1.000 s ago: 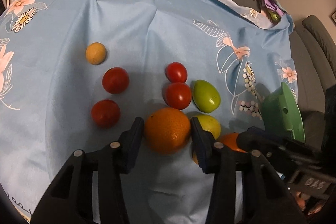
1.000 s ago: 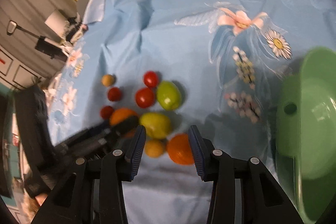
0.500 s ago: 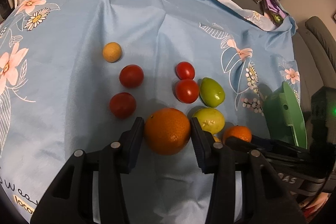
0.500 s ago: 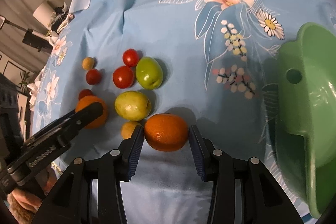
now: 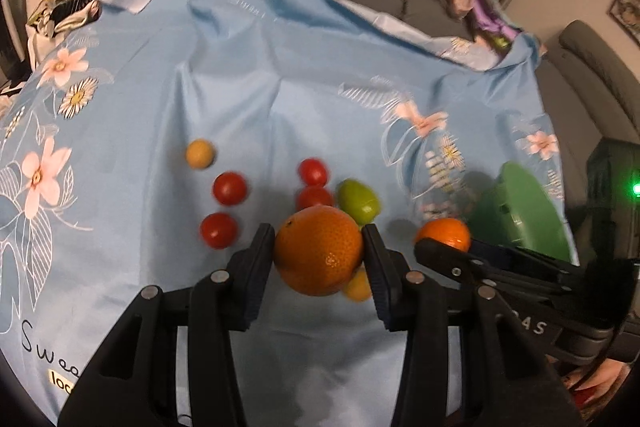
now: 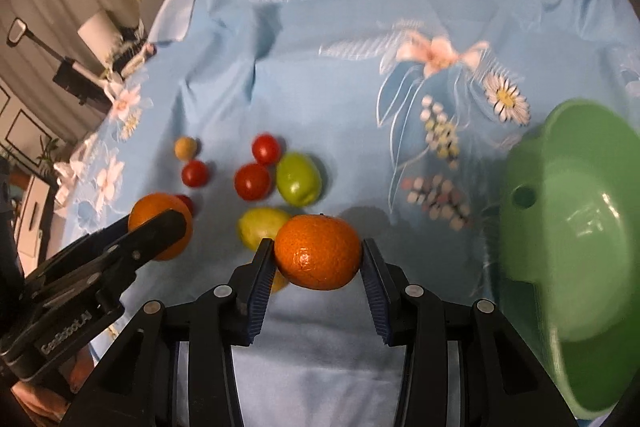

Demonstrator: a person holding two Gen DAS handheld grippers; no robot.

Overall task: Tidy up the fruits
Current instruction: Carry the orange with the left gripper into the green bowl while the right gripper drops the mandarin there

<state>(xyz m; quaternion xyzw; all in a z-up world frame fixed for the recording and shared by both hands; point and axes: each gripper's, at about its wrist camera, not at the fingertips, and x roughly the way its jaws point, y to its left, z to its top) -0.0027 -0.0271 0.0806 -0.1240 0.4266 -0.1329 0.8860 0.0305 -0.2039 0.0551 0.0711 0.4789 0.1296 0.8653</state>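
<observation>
From the left wrist, the left gripper [image 5: 319, 254] grips a dimpled, round orange [image 5: 319, 251] above the middle of the wrinkled blue floral cloth [image 5: 248, 75], with smooth tomatoes [image 5: 229, 188] and a green fruit [image 5: 359, 201] not yet sorted. From the right wrist, the right gripper [image 6: 318, 259] clamps a glossy mandarin [image 6: 318, 251]; the smooth green plastic bowl [image 6: 568, 187] at the cloth's right edge appears empty, so sorting looks barely begun.
</observation>
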